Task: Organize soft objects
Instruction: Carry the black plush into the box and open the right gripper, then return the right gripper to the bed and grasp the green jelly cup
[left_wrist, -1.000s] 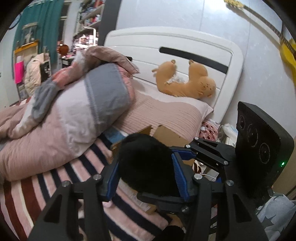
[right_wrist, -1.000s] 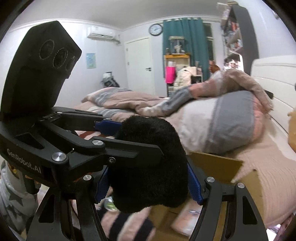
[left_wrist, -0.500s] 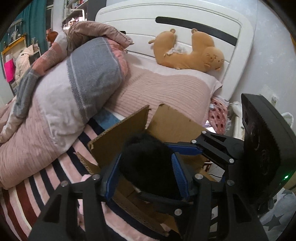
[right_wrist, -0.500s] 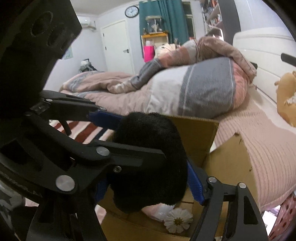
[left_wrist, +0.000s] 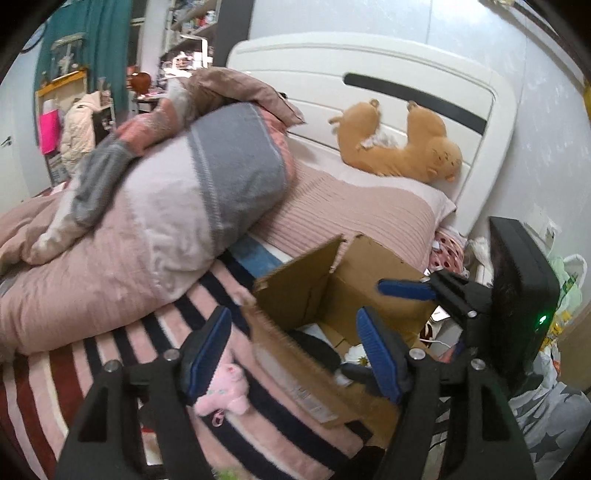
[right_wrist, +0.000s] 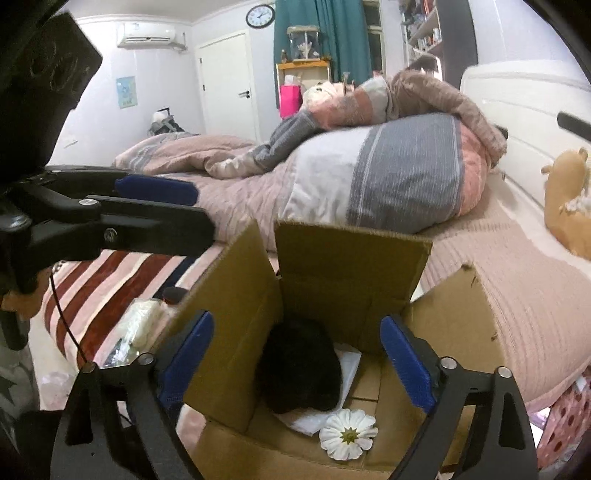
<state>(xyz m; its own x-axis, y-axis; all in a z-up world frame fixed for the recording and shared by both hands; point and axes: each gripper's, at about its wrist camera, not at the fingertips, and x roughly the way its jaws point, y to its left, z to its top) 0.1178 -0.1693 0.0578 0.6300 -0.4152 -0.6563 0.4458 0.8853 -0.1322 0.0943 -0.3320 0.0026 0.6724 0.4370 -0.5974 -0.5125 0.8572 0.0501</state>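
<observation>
A black furry soft object (right_wrist: 301, 367) lies inside the open cardboard box (right_wrist: 347, 266) on the bed, next to a white fabric daisy (right_wrist: 348, 434); it shows as a dark patch in the left wrist view (left_wrist: 314, 345). My right gripper (right_wrist: 295, 362) is open and empty above the box, its blue pads (right_wrist: 406, 363) either side of the black object. My left gripper (left_wrist: 293, 354) is open and empty over the box's near flap (left_wrist: 295, 373). A small pink plush (left_wrist: 221, 393) lies on the striped sheet beside the box. An orange plush (left_wrist: 399, 146) rests against the headboard.
A rolled pink and grey duvet (left_wrist: 147, 206) lies left of the box. A pink pillow (left_wrist: 358, 214) sits behind it below the white headboard (left_wrist: 388, 81). A white packet (right_wrist: 142, 326) lies on the striped sheet. Cluttered floor and bags lie at the right bedside (left_wrist: 565, 280).
Both grippers held the black soft object together above the box; they have opened and it has dropped into the box. Both grippers have drawn back slightly.
</observation>
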